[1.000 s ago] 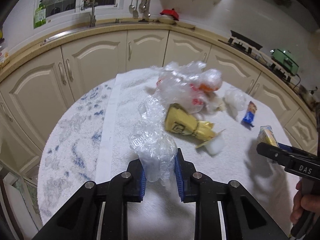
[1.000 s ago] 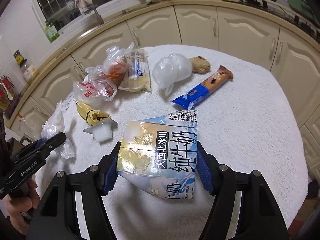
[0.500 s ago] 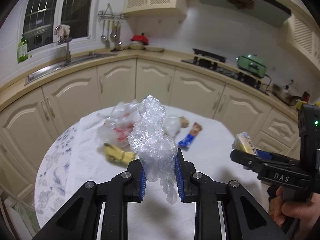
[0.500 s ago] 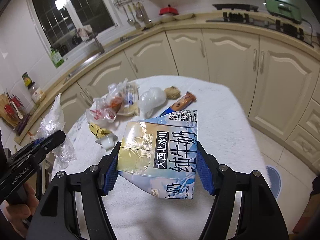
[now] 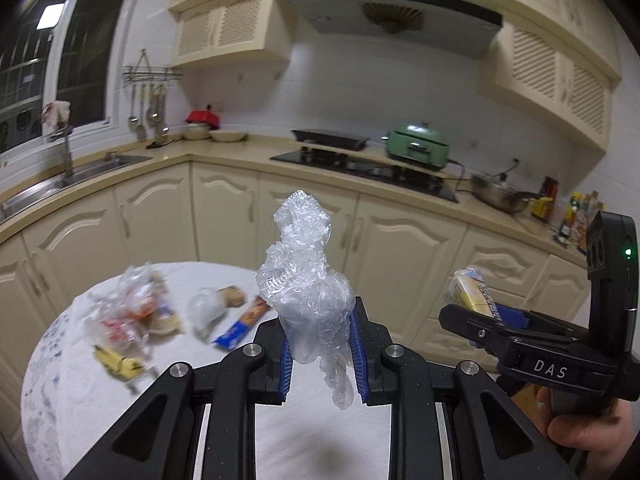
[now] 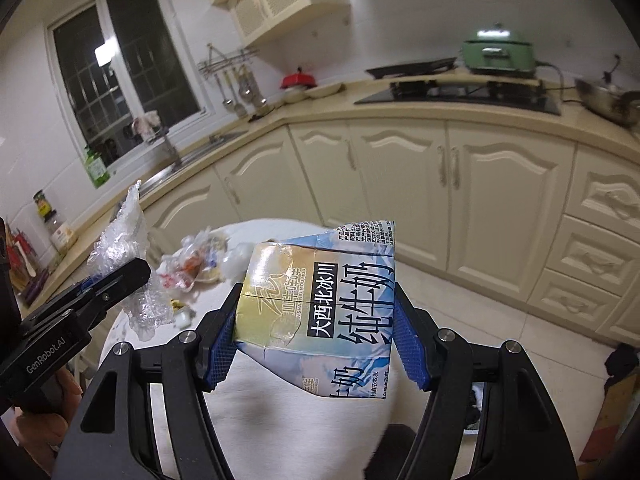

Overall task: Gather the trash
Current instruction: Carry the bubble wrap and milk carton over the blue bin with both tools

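Two grips: crumpled plastic wrap [image 5: 308, 300], squashed carton [image 6: 320, 304].

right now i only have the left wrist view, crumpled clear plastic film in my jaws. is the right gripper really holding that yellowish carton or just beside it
Observer: Holding it. In the right wrist view the right gripper has a blue pad pressed against each side of the blue, white and gold milk carton, which is lifted above the white-clothed round table.
Operator: is it crushed or boxy
Observer: Crushed. Its top edge is folded over and the printed front is creased.
Operator: any bin on that side
Observer: None shows. There are only pale floor tiles and cream cabinets beyond the table.
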`<action>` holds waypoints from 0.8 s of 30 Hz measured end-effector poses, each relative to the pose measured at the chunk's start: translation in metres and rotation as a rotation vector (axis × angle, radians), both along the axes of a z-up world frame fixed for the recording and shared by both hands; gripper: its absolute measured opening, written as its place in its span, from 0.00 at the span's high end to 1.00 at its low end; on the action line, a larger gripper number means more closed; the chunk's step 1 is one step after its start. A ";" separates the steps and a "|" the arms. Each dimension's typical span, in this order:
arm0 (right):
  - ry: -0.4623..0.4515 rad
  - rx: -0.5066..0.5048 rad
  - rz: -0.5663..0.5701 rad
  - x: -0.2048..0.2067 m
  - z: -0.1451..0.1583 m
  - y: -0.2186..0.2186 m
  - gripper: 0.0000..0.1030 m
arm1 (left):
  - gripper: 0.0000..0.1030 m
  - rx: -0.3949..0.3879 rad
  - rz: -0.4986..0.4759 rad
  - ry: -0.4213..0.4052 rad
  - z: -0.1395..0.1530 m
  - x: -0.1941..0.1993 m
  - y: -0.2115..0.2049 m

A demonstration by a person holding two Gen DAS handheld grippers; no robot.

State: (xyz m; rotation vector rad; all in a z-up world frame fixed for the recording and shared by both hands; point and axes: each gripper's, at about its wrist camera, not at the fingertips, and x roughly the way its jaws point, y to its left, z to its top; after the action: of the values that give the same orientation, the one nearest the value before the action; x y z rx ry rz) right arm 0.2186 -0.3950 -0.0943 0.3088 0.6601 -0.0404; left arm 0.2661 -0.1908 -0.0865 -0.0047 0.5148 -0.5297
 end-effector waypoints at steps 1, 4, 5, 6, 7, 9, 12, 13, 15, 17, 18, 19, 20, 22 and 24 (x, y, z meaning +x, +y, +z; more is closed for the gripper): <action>-0.004 -0.002 -0.014 -0.004 0.002 -0.006 0.33 | 0.80 -0.002 -0.021 -0.001 -0.001 0.002 -0.008; -0.013 -0.015 -0.082 -0.020 0.009 -0.036 0.33 | 0.80 -0.009 -0.088 -0.007 -0.003 0.006 -0.037; -0.012 -0.017 -0.107 -0.025 0.010 -0.047 0.33 | 0.80 -0.011 -0.108 -0.007 -0.003 0.007 -0.046; -0.009 -0.019 -0.133 -0.029 0.010 -0.058 0.33 | 0.80 -0.014 -0.133 -0.005 -0.005 0.008 -0.057; -0.007 -0.020 -0.156 -0.034 0.010 -0.069 0.33 | 0.80 -0.016 -0.159 -0.001 -0.007 0.009 -0.068; -0.001 -0.024 -0.207 -0.042 0.008 -0.091 0.33 | 0.80 -0.018 -0.200 0.005 -0.011 0.014 -0.088; 0.017 -0.026 -0.274 -0.052 0.002 -0.123 0.33 | 0.80 -0.009 -0.262 0.024 -0.019 0.026 -0.116; 0.026 -0.023 -0.296 -0.054 -0.001 -0.134 0.33 | 0.80 -0.008 -0.278 0.033 -0.023 0.031 -0.125; 0.040 -0.017 -0.329 -0.057 -0.009 -0.151 0.33 | 0.80 -0.001 -0.305 0.052 -0.030 0.039 -0.142; 0.063 -0.008 -0.359 -0.059 -0.019 -0.169 0.33 | 0.80 0.015 -0.332 0.079 -0.037 0.050 -0.159; 0.072 -0.004 -0.368 -0.061 -0.025 -0.177 0.33 | 0.80 0.024 -0.348 0.099 -0.046 0.054 -0.169; 0.084 0.003 -0.378 -0.060 -0.031 -0.183 0.33 | 0.80 0.031 -0.359 0.115 -0.046 0.062 -0.175; 0.096 0.011 -0.387 -0.059 -0.038 -0.190 0.33 | 0.80 0.042 -0.369 0.133 -0.050 0.068 -0.184; 0.121 0.028 -0.403 -0.058 -0.053 -0.205 0.33 | 0.80 0.065 -0.385 0.168 -0.061 0.081 -0.200; 0.143 0.044 -0.410 -0.055 -0.065 -0.213 0.33 | 0.80 0.086 -0.397 0.213 -0.073 0.096 -0.215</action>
State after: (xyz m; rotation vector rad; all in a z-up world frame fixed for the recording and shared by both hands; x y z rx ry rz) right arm 0.1640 -0.6077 -0.1596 0.4832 0.7315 -0.4430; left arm 0.3619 -0.4058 -0.1594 0.1268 0.7528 -0.9008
